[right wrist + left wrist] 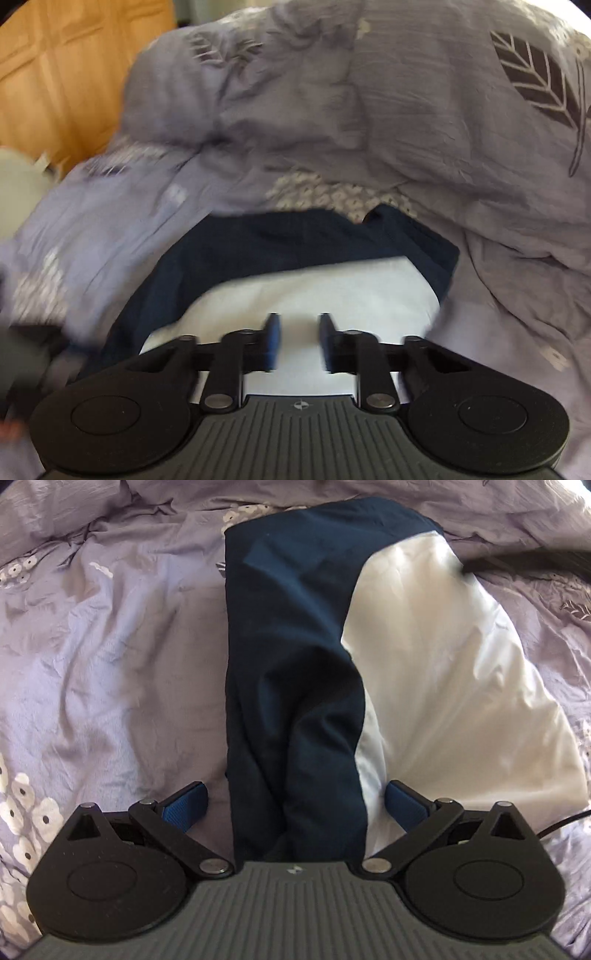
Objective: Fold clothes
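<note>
The navy and white garment lies in the centre of the frame on the lilac bedspread; it looks light, soft and limp. The left gripper stands wide open around its lower navy edge, a good hold, without pinching. The right gripper, nearly closed, holds nothing above the white part.

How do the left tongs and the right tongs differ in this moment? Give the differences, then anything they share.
The left tongs stand wide open; the right tongs show only a narrow gap. Navy and white garment fabric runs between the left tongs' blue pads, while nothing sits between the right tongs' pads, which hover over the white panel. The left view is sharp; the right is blurred. Both point down at the same garment on the lilac bedding.
</note>
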Tool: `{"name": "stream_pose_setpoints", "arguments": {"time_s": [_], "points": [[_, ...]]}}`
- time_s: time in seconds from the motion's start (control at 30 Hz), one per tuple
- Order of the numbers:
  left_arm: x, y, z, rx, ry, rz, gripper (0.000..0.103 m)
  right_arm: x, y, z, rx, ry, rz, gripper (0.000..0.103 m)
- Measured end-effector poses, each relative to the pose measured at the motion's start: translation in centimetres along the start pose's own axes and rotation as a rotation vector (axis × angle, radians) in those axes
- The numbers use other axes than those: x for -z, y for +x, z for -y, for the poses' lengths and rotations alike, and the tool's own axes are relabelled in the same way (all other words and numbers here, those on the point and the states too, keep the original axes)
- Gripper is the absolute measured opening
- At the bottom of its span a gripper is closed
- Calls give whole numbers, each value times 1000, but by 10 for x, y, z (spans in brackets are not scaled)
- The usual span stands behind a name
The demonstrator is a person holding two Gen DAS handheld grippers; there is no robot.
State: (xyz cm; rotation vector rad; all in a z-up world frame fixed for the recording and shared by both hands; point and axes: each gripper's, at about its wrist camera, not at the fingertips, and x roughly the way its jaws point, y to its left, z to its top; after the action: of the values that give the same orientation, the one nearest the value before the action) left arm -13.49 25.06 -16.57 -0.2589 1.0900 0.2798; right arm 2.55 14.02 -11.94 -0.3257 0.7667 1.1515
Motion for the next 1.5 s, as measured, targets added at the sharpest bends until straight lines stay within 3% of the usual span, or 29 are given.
{"name": "stream_pose_setpoints", "arguments": {"time_s": [0.13,0.17,0.2,0.23,0.3,0.4,0.47,0.53,0.6,0.67,0.73,0.87,0.93,1.03,1.13,1.23,1.3,1.4,1.5], "points": [[8,4,5,-35,52,5,103,-26,72,32,145,142,-5,5],[8,4,5,-36,54,3,103,-32,82,40,190,170,0,5],[8,5,4,-32,51,1,103,-38,91,47,229,200,2,15],[8,5,3,-27,46,1,103,-44,94,53,243,232,2,16],[8,3,0,-23,34,1,103,-50,90,54,205,233,14,16],[7,-9,-4,-47,18,7,103,-48,68,27,63,51,57,18],[8,-19,-9,-68,10,17,103,-38,59,1,-45,-62,37,18],[13,-25,-14,-79,-5,18,103,-25,56,-20,-177,-105,6,18],[18,-29,-18,-76,-18,16,103,-15,59,-41,-255,-138,-17,18],[20,-27,-19,-87,-13,1,103,-9,75,-61,-233,-199,-50,18],[22,-25,-17,-113,6,-15,103,-8,101,-69,-157,-219,-74,15],[26,-31,-17,-144,21,-2,103,-32,103,-64,-59,-101,6,16],[28,-40,-20,-146,-9,9,103,-32,81,-67,-116,-167,34,21],[28,-54,-30,-144,-62,23,103,-16,51,-72,-216,-282,-15,24],[24,-70,-40,-163,-110,42,103,19,34,-83,-299,-341,-146,26],[14,-88,-46,-278,-117,107,103,56,12,-106,-442,-433,-274,27],[4,-97,-48,-303,-131,163,103,77,-7,-124,-520,-509,-342,29],[-21,-97,-39,-250,-111,214,103,87,-33,-132,-522,-525,-294,35],[-47,-76,-24,-244,-71,237,103,71,-37,-119,-395,-424,-157,44]]}}
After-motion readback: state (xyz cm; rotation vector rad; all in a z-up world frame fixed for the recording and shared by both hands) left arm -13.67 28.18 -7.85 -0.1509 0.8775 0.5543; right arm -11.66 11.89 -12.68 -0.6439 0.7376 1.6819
